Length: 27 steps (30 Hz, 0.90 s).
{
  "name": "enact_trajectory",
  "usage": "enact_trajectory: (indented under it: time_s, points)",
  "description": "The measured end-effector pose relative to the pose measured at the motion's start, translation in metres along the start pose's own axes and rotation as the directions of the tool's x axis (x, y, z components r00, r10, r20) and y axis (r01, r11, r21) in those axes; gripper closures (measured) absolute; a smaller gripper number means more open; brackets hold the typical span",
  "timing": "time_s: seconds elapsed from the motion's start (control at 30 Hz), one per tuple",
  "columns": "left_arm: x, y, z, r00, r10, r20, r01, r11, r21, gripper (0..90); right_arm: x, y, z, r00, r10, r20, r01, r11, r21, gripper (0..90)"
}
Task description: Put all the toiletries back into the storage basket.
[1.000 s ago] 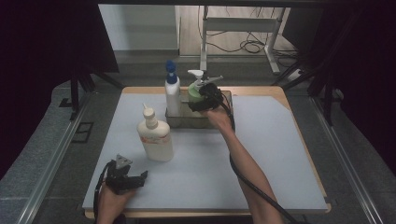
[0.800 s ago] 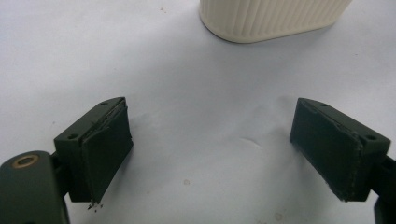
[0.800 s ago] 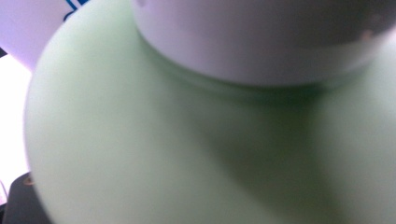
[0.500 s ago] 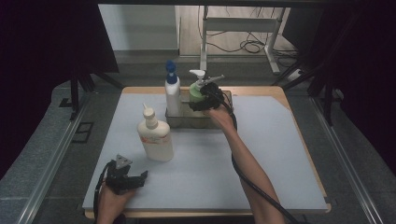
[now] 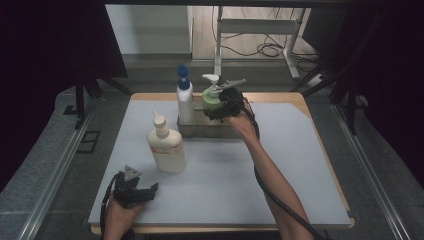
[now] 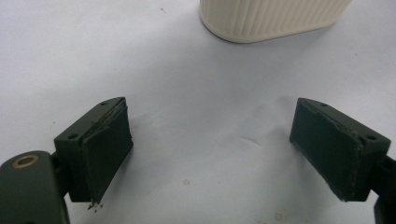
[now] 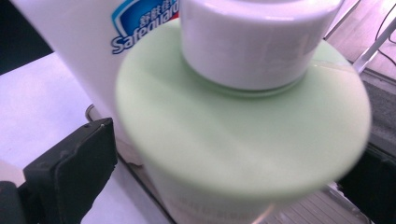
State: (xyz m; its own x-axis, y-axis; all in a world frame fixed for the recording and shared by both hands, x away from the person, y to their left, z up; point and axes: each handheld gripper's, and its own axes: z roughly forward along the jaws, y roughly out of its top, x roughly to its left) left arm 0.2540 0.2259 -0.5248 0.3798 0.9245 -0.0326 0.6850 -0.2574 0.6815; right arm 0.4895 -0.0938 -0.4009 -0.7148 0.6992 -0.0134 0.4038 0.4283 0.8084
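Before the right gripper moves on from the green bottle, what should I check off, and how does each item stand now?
1. Green pump bottle stands upright in the clear rectangular tray: ok.
2. Right gripper free of the bottle: cannot tell; jaws have just been opening, still flanking it.
3. White bottle with blue cap upright beside it in the tray: ok.
4. Cream pump bottle upright on the grey mat, outside the tray: ok.
5. Left gripper open, holding nothing: ok.

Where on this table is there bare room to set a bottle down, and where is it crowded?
Free: the table's whole right half beyond the right forearm, and the near middle strip between the left gripper and that forearm. Crowded: the far centre, where the tray holds the blue-capped bottle and green bottle, with the cream bottle just left.
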Motion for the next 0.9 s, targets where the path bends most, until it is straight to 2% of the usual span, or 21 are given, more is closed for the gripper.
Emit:
enact_trajectory:
  time_s: [0.4, 0.73, 0.9]
  points:
    - [0.000, 0.000, 0.000, 1.0000, 0.000, 0.000, 0.000, 1.0000, -0.001, 11.9, 0.002, -0.014, -0.015, 0.9998, -0.015, -0.017, 0.015, 1.000, 0.020, 1.0]
    - [0.000, 0.000, 0.000, 1.0000, 0.000, 0.000, 0.000, 1.0000, -0.002, 11.9, 0.001, -0.025, -0.027, 0.9997, -0.016, -0.016, 0.016, 1.000, 0.023, 8.7]
    - [0.000, 0.000, 0.000, 1.0000, 0.000, 0.000, 0.000, 1.0000, -0.002, 11.9, -0.004, -0.035, -0.033, 0.9999, -0.012, -0.006, 0.012, 0.999, 0.032, 19.5]
